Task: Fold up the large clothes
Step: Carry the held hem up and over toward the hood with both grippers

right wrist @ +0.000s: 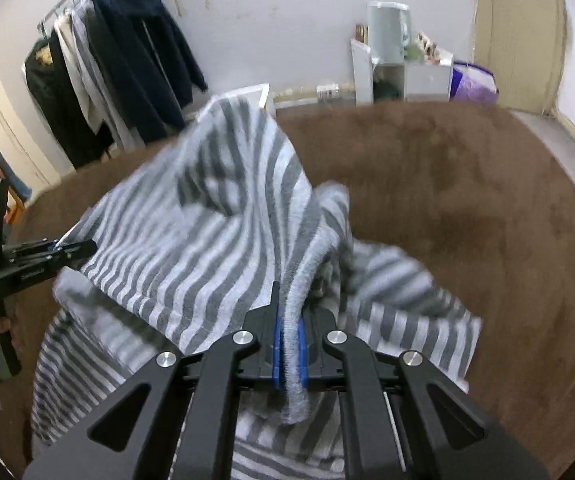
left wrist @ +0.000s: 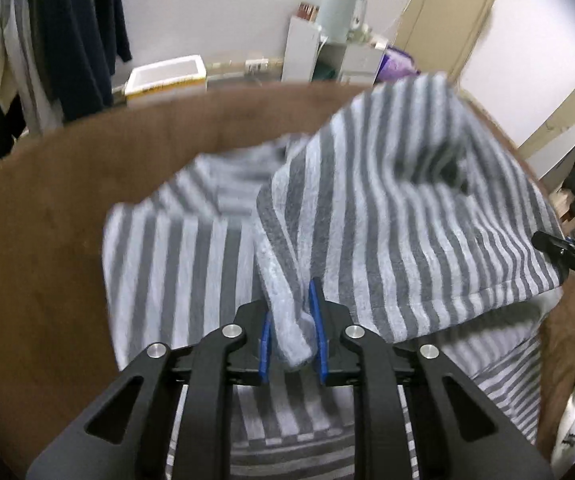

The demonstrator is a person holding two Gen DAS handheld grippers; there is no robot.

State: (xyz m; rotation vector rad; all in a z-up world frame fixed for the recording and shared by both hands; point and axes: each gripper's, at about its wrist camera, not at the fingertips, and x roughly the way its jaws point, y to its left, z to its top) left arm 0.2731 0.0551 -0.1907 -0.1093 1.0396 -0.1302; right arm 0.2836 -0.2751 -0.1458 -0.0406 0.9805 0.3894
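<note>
Over the brown surface [right wrist: 467, 208] your grey-striped garment [left wrist: 387, 208] hangs half-lifted, its upper layer raised between your two tools while the lower part lies flat beneath. Your left gripper [left wrist: 292, 334] clamps a bunched hem edge between its blue pads. Your right gripper [right wrist: 289, 350] is pinched tight on another fold. Behind, dark jackets [right wrist: 127, 64] hang on a rail.

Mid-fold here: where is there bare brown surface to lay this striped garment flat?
Bare brown surface runs right of the striped garment to the far edge, and left of it in the left view. The near middle is crowded: bunched cloth, left gripper, right gripper.
</note>
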